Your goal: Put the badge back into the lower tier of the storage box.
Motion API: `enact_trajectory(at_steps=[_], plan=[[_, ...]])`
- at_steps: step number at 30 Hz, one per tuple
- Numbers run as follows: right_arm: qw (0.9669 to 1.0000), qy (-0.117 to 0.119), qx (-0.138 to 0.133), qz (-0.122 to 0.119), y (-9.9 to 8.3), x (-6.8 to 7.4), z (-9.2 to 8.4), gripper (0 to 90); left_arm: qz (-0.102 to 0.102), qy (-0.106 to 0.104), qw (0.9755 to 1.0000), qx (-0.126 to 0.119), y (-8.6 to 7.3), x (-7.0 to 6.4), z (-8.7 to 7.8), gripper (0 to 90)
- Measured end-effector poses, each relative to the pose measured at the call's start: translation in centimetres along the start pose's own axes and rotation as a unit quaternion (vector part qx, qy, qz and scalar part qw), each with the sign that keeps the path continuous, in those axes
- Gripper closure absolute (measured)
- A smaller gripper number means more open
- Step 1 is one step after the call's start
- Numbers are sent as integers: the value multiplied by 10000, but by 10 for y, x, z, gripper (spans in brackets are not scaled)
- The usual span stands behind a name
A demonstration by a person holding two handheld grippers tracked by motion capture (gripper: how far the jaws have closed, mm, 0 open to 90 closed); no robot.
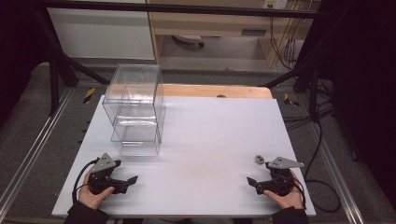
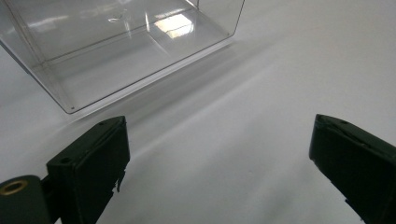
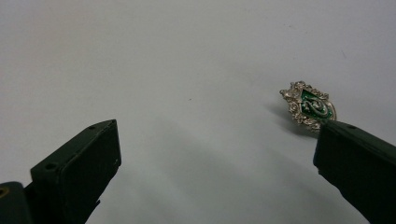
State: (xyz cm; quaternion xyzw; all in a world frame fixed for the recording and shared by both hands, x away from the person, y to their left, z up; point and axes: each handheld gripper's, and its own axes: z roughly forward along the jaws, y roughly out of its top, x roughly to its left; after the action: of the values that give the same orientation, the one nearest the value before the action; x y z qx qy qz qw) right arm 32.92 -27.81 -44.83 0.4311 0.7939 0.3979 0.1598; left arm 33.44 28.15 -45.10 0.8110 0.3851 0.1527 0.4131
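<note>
White surface (image 1: 205, 140) before us, both tools low near our edge. Left tool (image 1: 131, 181): jaws spread wide, nothing between them, touching nothing we can see; clear plastic drawer box (image 1: 135, 109) stands just ahead of it, its bottom corner near in left gripper view. Right tool (image 1: 252, 183): jaws spread wide, empty. Small silver badge (image 3: 308, 105) with green enamel lies flat on surface just beyond right tool, beside one jaw tip; we cannot tell if they touch.
</note>
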Motion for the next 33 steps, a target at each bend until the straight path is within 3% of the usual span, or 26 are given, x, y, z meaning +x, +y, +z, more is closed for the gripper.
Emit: enact_trajectory(at_steps=[14,33], plan=[[9996,-212,77,-142,7,1,6,35,-8,25,10000,-2,0,0,0,49],[9981,-614,-26,-7,16,-12,9,161,-16,43,10000,5,0,0,1,50]])
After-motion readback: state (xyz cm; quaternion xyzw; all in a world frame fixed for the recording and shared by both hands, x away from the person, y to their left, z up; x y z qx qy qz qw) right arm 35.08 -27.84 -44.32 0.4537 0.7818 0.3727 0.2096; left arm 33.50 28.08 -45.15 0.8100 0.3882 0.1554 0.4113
